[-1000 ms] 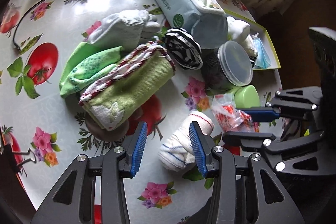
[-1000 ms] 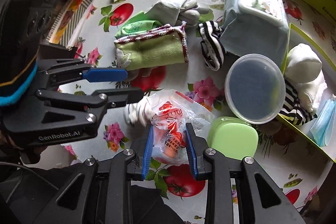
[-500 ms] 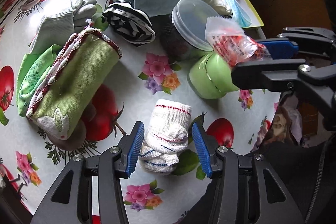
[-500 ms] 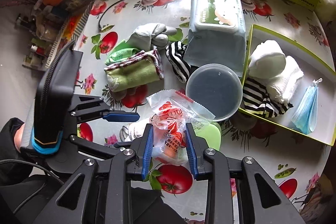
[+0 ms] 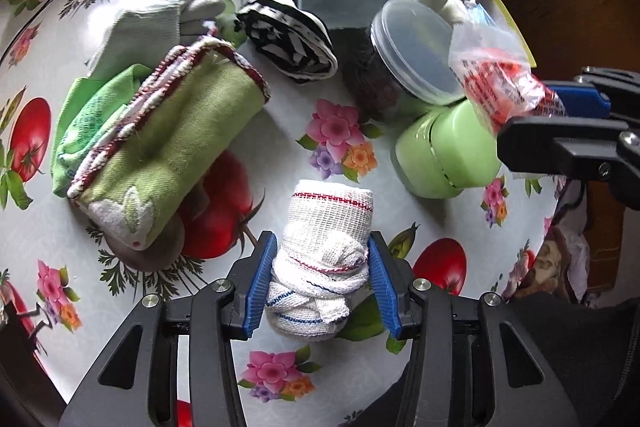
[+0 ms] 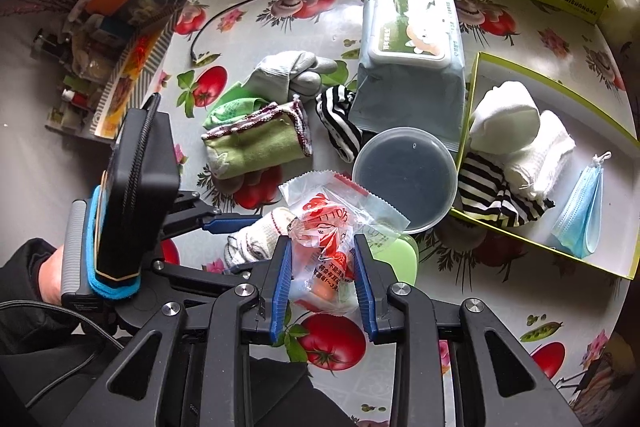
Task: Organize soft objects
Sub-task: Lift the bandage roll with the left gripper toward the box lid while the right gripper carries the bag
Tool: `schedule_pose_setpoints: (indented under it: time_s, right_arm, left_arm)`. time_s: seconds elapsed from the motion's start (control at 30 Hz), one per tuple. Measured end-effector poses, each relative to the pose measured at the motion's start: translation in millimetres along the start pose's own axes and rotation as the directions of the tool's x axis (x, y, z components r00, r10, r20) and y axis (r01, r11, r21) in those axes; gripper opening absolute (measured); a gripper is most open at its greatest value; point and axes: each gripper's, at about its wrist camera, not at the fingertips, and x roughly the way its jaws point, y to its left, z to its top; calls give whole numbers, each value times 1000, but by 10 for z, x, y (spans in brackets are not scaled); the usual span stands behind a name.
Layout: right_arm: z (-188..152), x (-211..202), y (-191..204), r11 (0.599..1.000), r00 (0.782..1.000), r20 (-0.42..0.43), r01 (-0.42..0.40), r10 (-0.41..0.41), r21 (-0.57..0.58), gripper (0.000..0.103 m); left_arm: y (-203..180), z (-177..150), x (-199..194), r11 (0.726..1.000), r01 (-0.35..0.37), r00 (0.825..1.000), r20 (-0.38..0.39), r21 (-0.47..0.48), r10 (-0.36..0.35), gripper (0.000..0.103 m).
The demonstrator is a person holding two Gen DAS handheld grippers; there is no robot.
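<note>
Cloth sits between the jaws of the left gripper (image 5: 322, 285): a rolled white rag (image 5: 326, 255) with red and blue stripes lies on the flowered tablecloth (image 5: 280, 115), and the blue pads stand wide apart on either side of it, close to its flanks but not visibly squeezing, so the roll appears bracketed for a grasp rather than held. The right gripper (image 6: 322, 283) is clamped on a crinkly clear packet (image 6: 332, 239) with red print, carried above the tablecloth, probably to keep it clear of the clutter on the way to a sorting spot. Taking the lidded plastic tub (image 6: 404, 179) as landmark, the rag lies just in front and to its left, a green soap case (image 5: 444, 155) is beside it, a striped sock (image 5: 288, 43) and green towel (image 5: 160, 143) are on its left, and the yellow-edged box (image 6: 560, 247), already holding soft items and a face mask (image 6: 580, 211), is on its right, a likely destination.
</note>
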Motion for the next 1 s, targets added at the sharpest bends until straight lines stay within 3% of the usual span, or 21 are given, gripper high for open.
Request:
schedule_pose_setpoints:
  time_s: [0.37, 1.0]
  right_arm:
    - [43, -114, -3, 1000, 999, 38, -8, 8, 2, 28]
    - [138, -190, 114, 998, 995, 74, -59, 61, -33, 28]
  left_arm:
    - [225, 176, -539, 987, -40, 985, 158, -153, 65, 47]
    - [174, 239, -881, 970, -60, 966, 231, -238, 116, 47]
